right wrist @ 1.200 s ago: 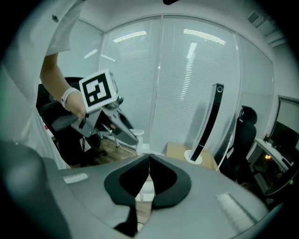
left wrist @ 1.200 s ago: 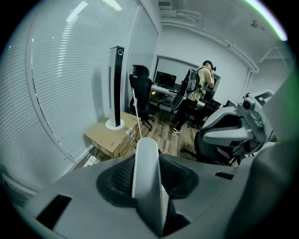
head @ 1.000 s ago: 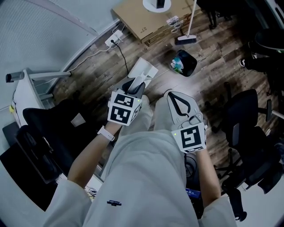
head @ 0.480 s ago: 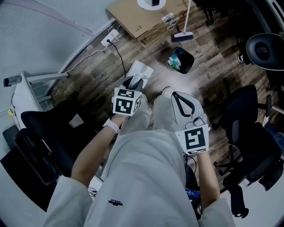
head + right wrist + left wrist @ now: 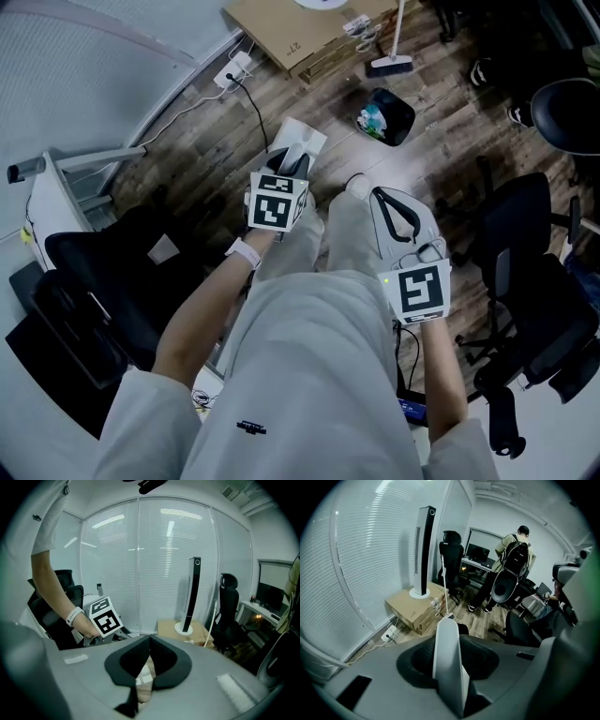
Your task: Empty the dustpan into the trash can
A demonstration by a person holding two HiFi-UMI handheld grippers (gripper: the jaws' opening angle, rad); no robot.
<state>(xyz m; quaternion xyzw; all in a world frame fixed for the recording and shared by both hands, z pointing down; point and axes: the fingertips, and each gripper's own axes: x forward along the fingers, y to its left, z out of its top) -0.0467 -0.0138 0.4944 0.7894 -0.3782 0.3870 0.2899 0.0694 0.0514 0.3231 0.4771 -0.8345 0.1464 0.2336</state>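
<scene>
The dustpan [image 5: 305, 141] looks like thin white plastic, so I judge it light and stiff, with nothing fragile about it. Its smooth handle could twist in a loose grip, and anything loose in the tray would slide off the open lip as soon as it tips forward. The handle is the sensible place to hold it, and that is where the left gripper [image 5: 286, 173] has it. In the left gripper view the pale upright handle stands between the dark fingers, which are clamped on either side of it. The pan sticks out ahead of that gripper over the wooden floor [image 5: 450, 141]; whether its front edge touches the boards I cannot tell. The black trash can [image 5: 387, 116], with something colourful inside, stands well apart from it, further ahead and to the right, near a broom [image 5: 394, 56] and a cardboard box [image 5: 281, 23]. The left forearm reaches forward from the body with the gripper pointing steeply down and ahead. The right gripper [image 5: 386, 208] hangs beside the right leg at a shallower downward slant — its fingers pressed together on nothing. Judging by the gap, the pan has to be carried level to the can before any tipping.
</scene>
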